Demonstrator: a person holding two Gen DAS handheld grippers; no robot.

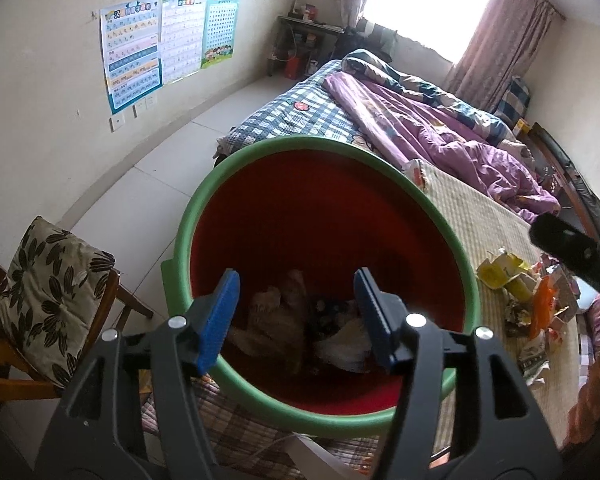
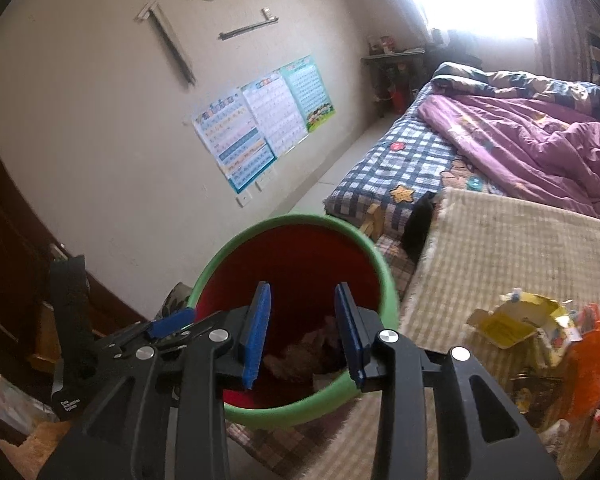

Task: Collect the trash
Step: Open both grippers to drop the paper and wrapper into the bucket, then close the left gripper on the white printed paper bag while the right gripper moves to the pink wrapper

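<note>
Hovering over the bin, both our left tongs and right tongs gape empty. Some trash seems dropped inside already; next we reach right for the wrapper pile on the bed mat.

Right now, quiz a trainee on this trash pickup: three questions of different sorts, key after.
1. True or false: the right gripper holds trash.
2. The bin has a rim of which colour? A) green B) blue C) white
3. Fill in: the loose wrappers lie on the ____.

Key: 1 false, both it and the left gripper are open and hold nothing; 2 A; 3 beige mat.
</note>
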